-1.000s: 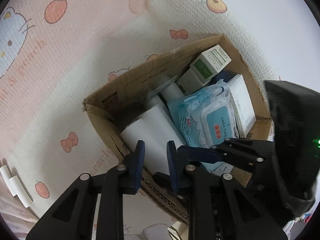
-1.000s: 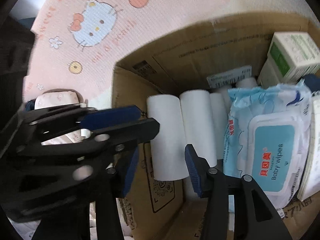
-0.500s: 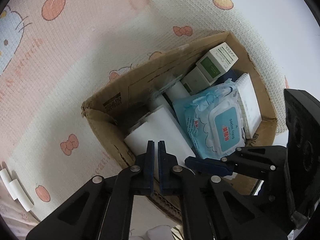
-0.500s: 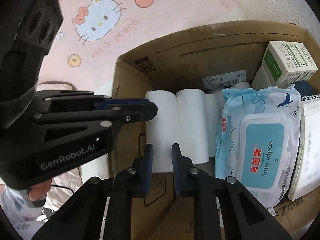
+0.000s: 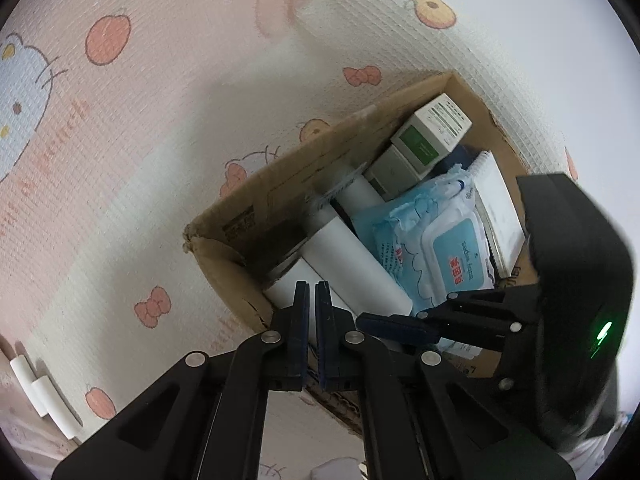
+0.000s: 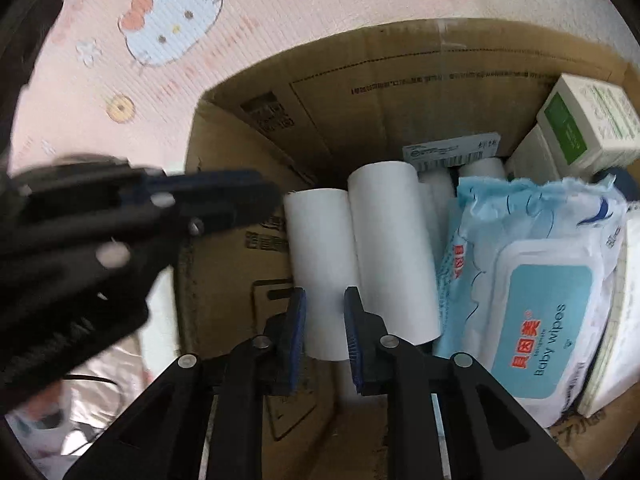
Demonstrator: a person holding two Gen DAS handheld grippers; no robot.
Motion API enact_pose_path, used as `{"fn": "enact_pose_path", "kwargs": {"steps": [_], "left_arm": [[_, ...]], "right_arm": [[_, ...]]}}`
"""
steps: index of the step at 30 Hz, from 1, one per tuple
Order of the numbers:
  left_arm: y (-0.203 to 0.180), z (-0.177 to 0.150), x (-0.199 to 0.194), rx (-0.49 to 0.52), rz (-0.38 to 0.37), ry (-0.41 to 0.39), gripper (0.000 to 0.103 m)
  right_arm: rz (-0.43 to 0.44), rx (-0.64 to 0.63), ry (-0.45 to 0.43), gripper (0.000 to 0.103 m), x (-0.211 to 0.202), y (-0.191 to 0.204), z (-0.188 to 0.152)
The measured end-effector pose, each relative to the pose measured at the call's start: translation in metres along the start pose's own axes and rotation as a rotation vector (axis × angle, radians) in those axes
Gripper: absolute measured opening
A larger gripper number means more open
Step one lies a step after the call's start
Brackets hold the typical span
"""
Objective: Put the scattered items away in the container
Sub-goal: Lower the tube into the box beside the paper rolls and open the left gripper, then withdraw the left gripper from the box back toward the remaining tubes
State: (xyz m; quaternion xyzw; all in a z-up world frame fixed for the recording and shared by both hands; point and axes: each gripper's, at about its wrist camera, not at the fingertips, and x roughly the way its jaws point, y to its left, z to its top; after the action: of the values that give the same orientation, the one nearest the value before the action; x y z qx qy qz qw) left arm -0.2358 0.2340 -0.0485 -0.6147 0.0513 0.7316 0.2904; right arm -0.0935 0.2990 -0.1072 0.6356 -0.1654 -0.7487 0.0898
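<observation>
An open cardboard box [image 5: 256, 200] lies on the mat and holds white paper rolls [image 5: 352, 256], a blue baby wipes pack [image 5: 452, 248], a green and white carton [image 5: 432, 132] and a notebook [image 5: 500, 200]. My left gripper [image 5: 312, 286] hovers over the box's near corner, shut with nothing in it. In the right wrist view, my right gripper [image 6: 325, 296] hangs above the near ends of the paper rolls [image 6: 392, 240], shut down to a narrow gap and holding nothing. The wipes pack [image 6: 540, 312] lies to its right, and the left gripper [image 6: 256, 200] shows blurred at the left.
A pink and white mat [image 5: 120, 140] with cartoon cat prints lies all around the box [image 6: 400, 100]. Small white blocks [image 5: 40, 396] sit at the mat's lower left edge. Pale fabric and a dark cable [image 6: 92, 380] lie left of the box.
Both grippers have closed from open to shut, with nothing caught. The right gripper has come a little lower and nearer to the paper rolls. The left one stayed over the box corner.
</observation>
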Motion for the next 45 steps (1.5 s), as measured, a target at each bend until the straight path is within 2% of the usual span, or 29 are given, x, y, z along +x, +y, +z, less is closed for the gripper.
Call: {"fn": "enact_pose_path", "kwargs": {"steps": [2, 8, 14, 16, 18, 19, 21, 24, 26, 27, 30, 34, 39, 45], "left_arm": [[-0.003, -0.003, -0.002, 0.012, -0.006, -0.018, 0.003], [-0.015, -0.005, -0.016, 0.066, -0.010, -0.094, 0.003], [-0.029, -0.013, -0.038, 0.094, -0.015, -0.183, 0.005], [-0.027, -0.018, -0.044, 0.062, -0.033, -0.212, 0.014], [-0.022, -0.022, -0.047, 0.020, -0.073, -0.236, 0.034], [-0.020, -0.024, -0.048, 0.007, -0.091, -0.243, 0.038], [-0.017, -0.028, -0.051, -0.020, -0.121, -0.257, 0.048], [-0.012, -0.033, -0.056, -0.036, -0.109, -0.273, 0.054], [-0.005, -0.039, -0.061, -0.062, -0.102, -0.300, 0.055], [0.000, -0.042, -0.064, -0.078, -0.103, -0.313, 0.056], [0.011, -0.050, -0.072, -0.104, -0.102, -0.340, 0.056], [0.028, -0.069, -0.081, -0.139, -0.042, -0.376, 0.057], [0.049, -0.122, -0.095, -0.198, 0.004, -0.502, 0.057], [0.081, -0.176, -0.105, -0.260, 0.133, -0.587, 0.057]], "right_arm": [[0.023, 0.004, -0.014, 0.016, -0.005, 0.001, -0.002], [-0.004, 0.005, -0.067, 0.017, -0.026, 0.008, -0.010], [-0.109, -0.020, -0.134, 0.017, -0.047, 0.028, -0.021], [-0.159, -0.038, -0.164, 0.017, -0.054, 0.038, -0.029], [-0.205, -0.061, -0.187, 0.017, -0.064, 0.040, -0.036], [-0.221, -0.071, -0.192, 0.017, -0.071, 0.037, -0.040], [-0.243, -0.086, -0.193, 0.017, -0.071, 0.037, -0.025], [-0.297, -0.112, -0.190, 0.021, -0.072, 0.047, -0.028], [-0.338, -0.144, -0.197, 0.039, -0.072, 0.053, -0.031], [-0.353, -0.161, -0.206, 0.044, -0.071, 0.058, -0.033], [-0.370, -0.203, -0.233, 0.047, -0.070, 0.069, -0.037], [-0.360, -0.238, -0.240, 0.048, -0.067, 0.081, -0.043], [-0.367, -0.272, -0.323, 0.049, -0.065, 0.096, -0.062], [-0.367, -0.281, -0.391, 0.049, -0.058, 0.117, -0.081]]}}
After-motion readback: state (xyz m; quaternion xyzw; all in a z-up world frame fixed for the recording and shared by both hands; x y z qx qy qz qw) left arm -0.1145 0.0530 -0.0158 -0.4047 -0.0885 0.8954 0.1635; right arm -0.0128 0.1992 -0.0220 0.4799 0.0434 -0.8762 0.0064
